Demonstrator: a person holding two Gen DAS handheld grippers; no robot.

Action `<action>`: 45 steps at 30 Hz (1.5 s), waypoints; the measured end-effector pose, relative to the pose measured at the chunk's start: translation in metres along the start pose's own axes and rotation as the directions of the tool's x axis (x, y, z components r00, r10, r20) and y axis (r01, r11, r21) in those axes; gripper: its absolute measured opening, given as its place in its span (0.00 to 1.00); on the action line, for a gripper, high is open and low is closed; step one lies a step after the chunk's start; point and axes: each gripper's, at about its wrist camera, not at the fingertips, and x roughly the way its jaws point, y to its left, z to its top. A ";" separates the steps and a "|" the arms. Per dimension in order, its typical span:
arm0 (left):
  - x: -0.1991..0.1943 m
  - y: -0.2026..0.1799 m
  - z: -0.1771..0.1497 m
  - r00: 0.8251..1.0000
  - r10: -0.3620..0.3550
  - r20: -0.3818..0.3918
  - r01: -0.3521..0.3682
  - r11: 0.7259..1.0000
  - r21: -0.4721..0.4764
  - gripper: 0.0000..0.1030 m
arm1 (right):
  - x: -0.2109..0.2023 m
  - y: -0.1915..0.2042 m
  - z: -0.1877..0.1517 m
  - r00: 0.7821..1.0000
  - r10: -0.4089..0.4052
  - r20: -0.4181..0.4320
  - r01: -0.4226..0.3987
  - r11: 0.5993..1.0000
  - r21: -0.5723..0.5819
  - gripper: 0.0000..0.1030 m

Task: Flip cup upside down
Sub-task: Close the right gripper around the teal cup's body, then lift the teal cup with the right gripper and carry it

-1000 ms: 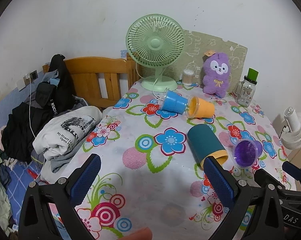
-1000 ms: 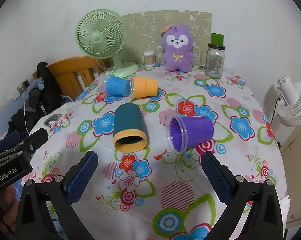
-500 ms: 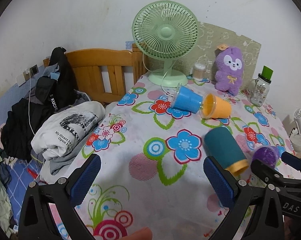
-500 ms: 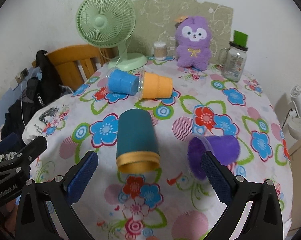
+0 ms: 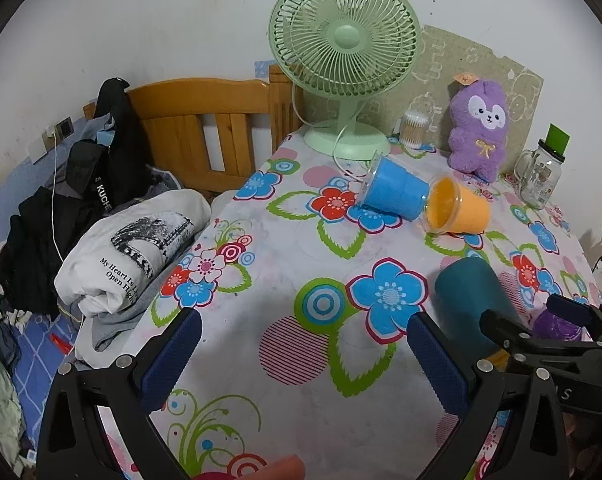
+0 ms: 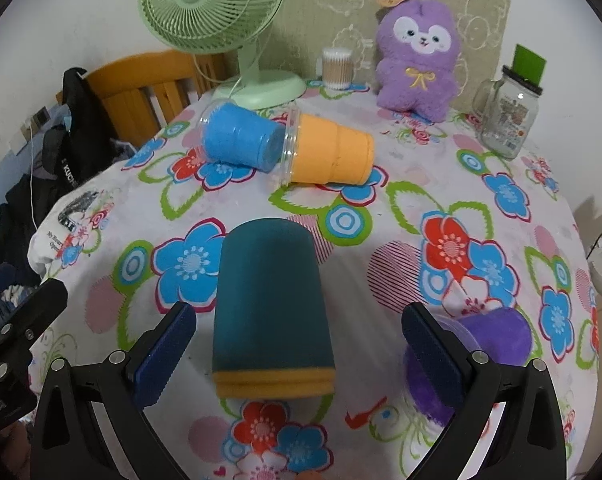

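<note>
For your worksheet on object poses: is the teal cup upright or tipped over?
Tipped over. The teal cup lies on its side on the tablecloth, yellow rim toward the camera.

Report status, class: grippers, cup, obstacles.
Right gripper open, straddling teal cup, no contact. Left gripper open, empty. Cup on its side. Purple cup close beside right finger.

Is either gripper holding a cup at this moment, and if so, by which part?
Nothing is held. The right gripper is open around the lying teal cup, not touching; the left gripper is open over bare tablecloth.
</note>
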 end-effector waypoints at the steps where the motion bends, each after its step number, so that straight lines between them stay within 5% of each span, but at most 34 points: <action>1: 0.001 0.001 0.000 1.000 0.000 -0.004 0.000 1.000 -0.001 1.00 | 0.004 0.000 0.001 1.000 0.006 -0.009 -0.006 1.000 0.001 1.00; 8: 0.005 0.002 0.002 1.000 -0.001 -0.010 0.001 1.000 -0.006 1.00 | 0.016 0.005 0.004 0.999 -0.024 -0.043 0.022 0.999 -0.046 0.92; 15: 0.004 0.002 0.001 1.000 -0.003 -0.011 0.003 1.000 -0.011 1.00 | 0.023 0.020 0.008 0.996 0.001 -0.094 -0.012 0.993 -0.119 0.68; 45: -0.056 0.008 -0.013 0.998 -0.018 0.055 0.019 1.000 -0.022 1.00 | -0.049 0.019 0.000 0.999 0.038 0.019 -0.036 0.996 -0.081 0.67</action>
